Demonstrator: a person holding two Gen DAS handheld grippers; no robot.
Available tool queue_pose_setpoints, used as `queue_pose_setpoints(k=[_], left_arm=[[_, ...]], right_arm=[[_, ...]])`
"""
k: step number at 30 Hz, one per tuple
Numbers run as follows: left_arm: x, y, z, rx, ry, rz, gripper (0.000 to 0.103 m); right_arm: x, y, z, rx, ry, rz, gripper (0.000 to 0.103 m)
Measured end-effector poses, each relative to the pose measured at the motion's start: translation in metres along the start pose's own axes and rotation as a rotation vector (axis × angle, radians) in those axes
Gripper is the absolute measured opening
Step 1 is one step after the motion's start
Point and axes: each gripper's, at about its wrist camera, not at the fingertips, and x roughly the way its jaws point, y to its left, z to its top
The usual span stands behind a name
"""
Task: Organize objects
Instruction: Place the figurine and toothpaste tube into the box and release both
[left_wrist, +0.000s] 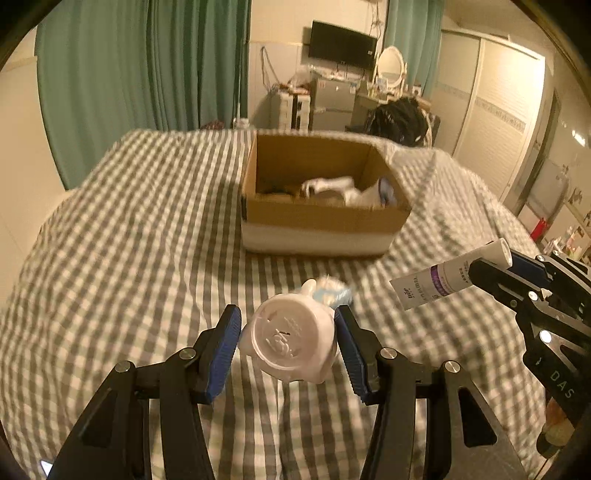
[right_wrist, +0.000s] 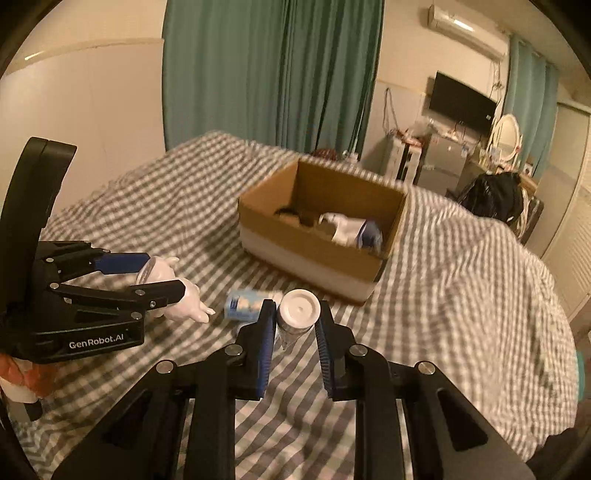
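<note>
My left gripper (left_wrist: 287, 325) is shut on a white plastic figurine (left_wrist: 290, 338), base toward the camera, held above the checked bedspread (left_wrist: 129, 240). It shows in the right wrist view (right_wrist: 162, 275) at the left, with the figurine (right_wrist: 186, 301) sticking out. My right gripper (right_wrist: 295, 314) is shut on a white tube with a round cap (right_wrist: 298, 309); the left wrist view shows the tube (left_wrist: 443, 280) with a purple label. A small blue-and-white box (right_wrist: 243, 304) lies on the bed between them. An open cardboard box (left_wrist: 321, 218) holds several items.
The cardboard box (right_wrist: 314, 254) stands mid-bed, ahead of both grippers. Green curtains (left_wrist: 140, 74) hang behind the bed. A dresser with a mirror (left_wrist: 389, 66), a TV (left_wrist: 341, 44) and a black bag (left_wrist: 399, 118) are beyond the far edge.
</note>
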Motion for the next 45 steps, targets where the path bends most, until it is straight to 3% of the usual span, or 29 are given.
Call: queue_pose_setpoints(k=[11,23,27,34,36,37,45], left_arm=[[-0.019,-0.012,0.089,0.026,-0.120,-0.022,0.054],[0.013,-0.023,0.182,0.075,-0.192,-0.004,0.054],[0.045,-0.021,0.198,0.076,-0.175,0.010,0.053],[0.115,-0.005,0.202,0.042,-0.114,-0.031,0.051],[0.134,-0.001,0.200,0.038,-0.090,-0.032,0.046],[0.144,0.001,0.200,0.036,-0.079,-0.033,0.032],[0.196,0.012,0.188,0.024,-0.009,-0.040,0.031]], right_arm=[[-0.036,-0.022,0.080,-0.038,-0.173,-0.050,0.021],[0.001,-0.058,0.158,-0.024,-0.250,-0.057,0.021],[0.030,-0.069,0.176,-0.019,-0.233,-0.060,0.021],[0.099,-0.087,0.186,0.025,-0.173,-0.035,0.021],[0.120,-0.091,0.182,0.041,-0.147,-0.021,0.021],[0.133,-0.093,0.179,0.052,-0.131,-0.014,0.021],[0.210,-0.108,0.145,0.135,-0.006,0.068,0.021]])
